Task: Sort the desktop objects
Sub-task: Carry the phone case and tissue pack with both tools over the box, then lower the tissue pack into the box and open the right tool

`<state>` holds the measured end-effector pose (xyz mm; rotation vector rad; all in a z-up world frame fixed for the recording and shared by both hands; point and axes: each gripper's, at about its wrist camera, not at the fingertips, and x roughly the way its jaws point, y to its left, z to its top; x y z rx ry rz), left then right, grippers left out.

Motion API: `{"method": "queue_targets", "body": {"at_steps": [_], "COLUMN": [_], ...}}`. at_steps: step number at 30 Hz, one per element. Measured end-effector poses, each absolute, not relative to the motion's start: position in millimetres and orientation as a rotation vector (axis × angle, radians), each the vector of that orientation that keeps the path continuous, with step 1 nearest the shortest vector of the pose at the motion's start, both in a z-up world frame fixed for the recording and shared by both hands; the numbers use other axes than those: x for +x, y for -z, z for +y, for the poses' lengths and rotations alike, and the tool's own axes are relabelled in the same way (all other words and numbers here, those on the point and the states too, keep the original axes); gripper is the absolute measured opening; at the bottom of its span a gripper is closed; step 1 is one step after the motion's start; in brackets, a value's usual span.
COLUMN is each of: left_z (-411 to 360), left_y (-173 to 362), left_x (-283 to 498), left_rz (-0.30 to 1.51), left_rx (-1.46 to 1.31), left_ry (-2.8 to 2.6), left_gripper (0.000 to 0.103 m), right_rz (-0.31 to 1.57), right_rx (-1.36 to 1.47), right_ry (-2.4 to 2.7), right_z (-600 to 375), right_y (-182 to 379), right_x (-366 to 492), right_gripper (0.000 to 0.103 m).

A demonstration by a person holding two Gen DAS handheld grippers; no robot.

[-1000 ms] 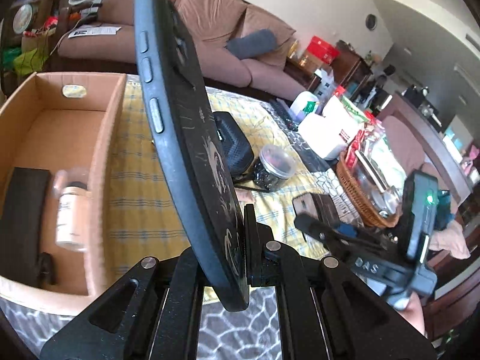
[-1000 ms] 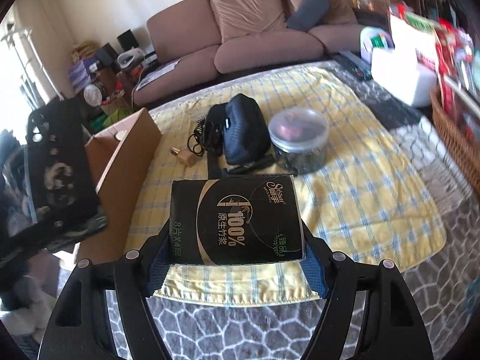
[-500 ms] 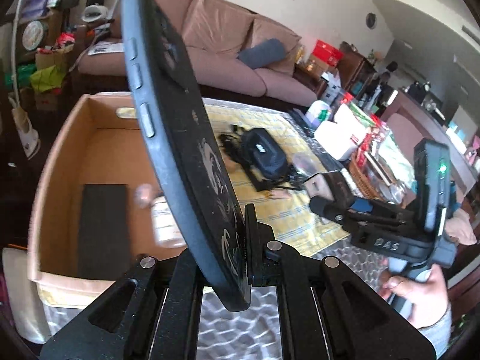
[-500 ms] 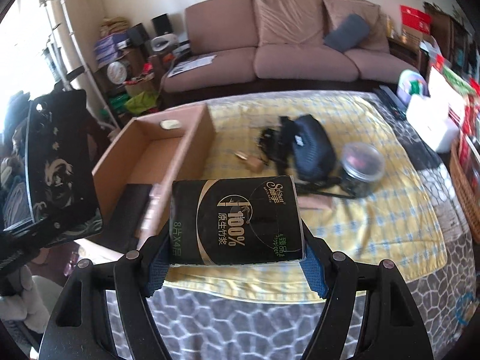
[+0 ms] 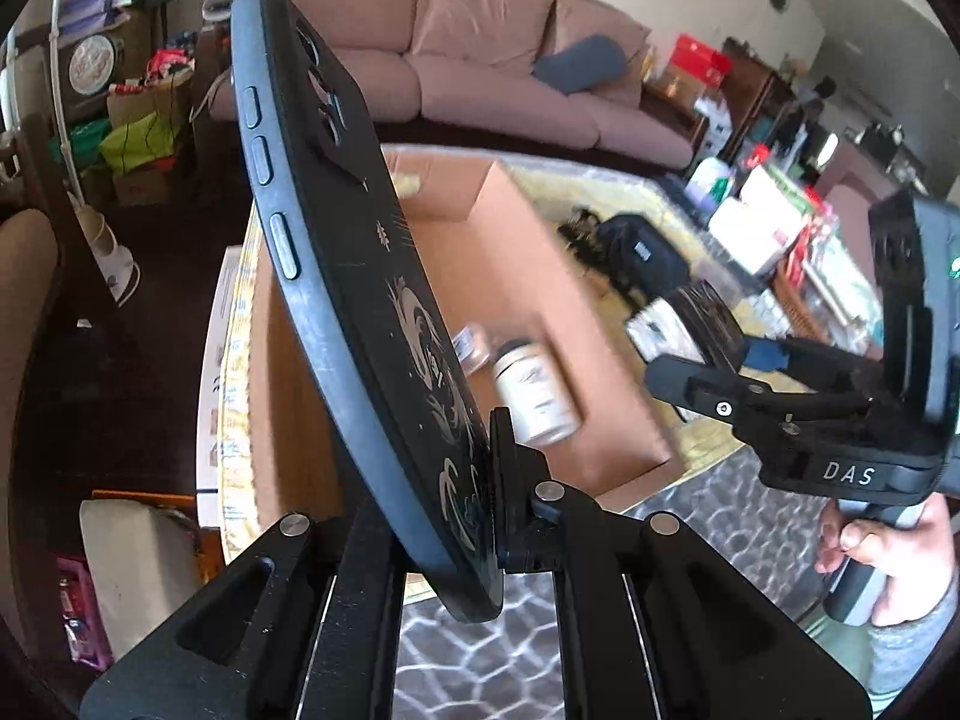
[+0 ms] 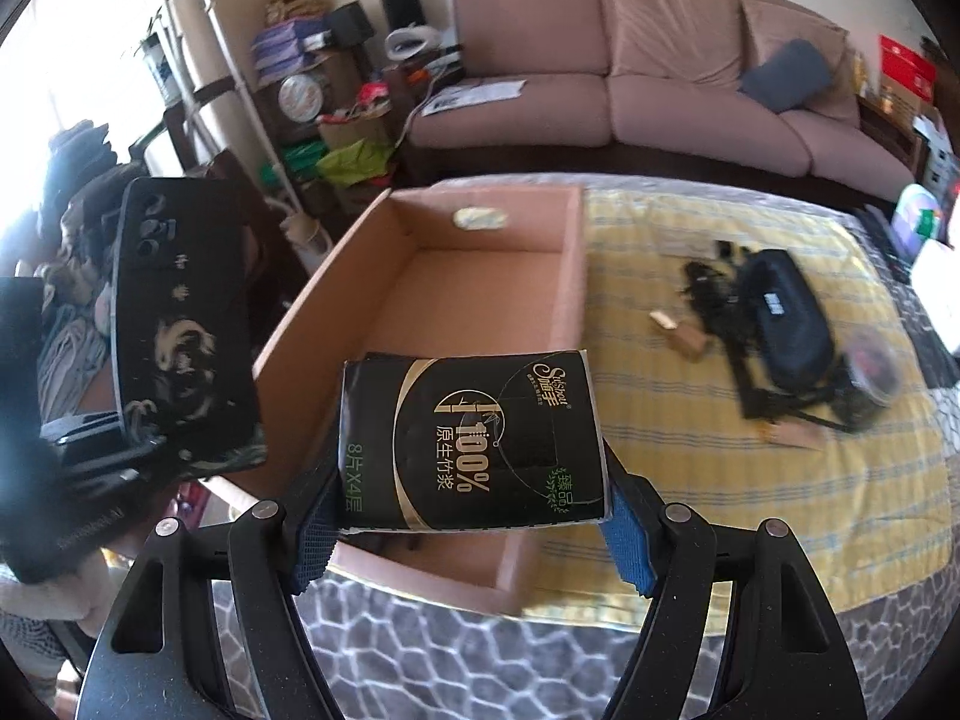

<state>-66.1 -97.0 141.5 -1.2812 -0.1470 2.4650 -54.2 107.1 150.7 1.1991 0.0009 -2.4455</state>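
Nearest us, the right tool (image 6: 474, 531) pinches a black tissue pack (image 6: 474, 444) flat between its blue pads (image 6: 624, 546), long faces level, printed side up. We judge it sits over the near end of the cardboard box (image 6: 573, 276), which runs lengthwise away from us; the drop looks to lie straight below and slightly ahead. The left tool (image 5: 480, 546) clamps a black phone case (image 5: 372, 300) on edge, its long axis rising steeply up and away, camera cut-outs at the top. From that view the box (image 5: 600, 396) lies below and ahead, a white bottle (image 5: 534, 396) on its side on the box floor. Seen from the right view, the case (image 6: 180, 336) hangs left of the box's left wall, outside it, so we reckon the right tool is the nearer to a release. Farther out on the desk's yellow checked cloth (image 6: 660, 420): a small wooden block (image 6: 687, 339), a dark pouch (image 6: 780, 318), a clear lidded jar (image 6: 873, 372), all well apart from both tools.
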Motion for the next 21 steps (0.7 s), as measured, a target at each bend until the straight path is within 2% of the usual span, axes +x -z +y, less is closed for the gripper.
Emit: {"method": "queue_targets", "body": {"at_steps": [10, 21], "left_z": [-96.5, -115.2], "left_y": [-109.0, -107.3], "left_x": [-80.0, -88.2], "left_rz": [-0.123, -0.097], "left_rx": [-1.343, -1.358], "left_ry": [-2.392, -2.408], "left_gripper": [0.006, 0.006], "right_rz": [0.139, 0.223], "right_rx": [1.339, 1.375], "right_ry": [2.35, 2.308], "right_z": [48.2, 21.9], "right_y": [-94.1, -70.4], "right_x": [-79.3, -89.6], "right_gripper": [0.075, 0.077]}}
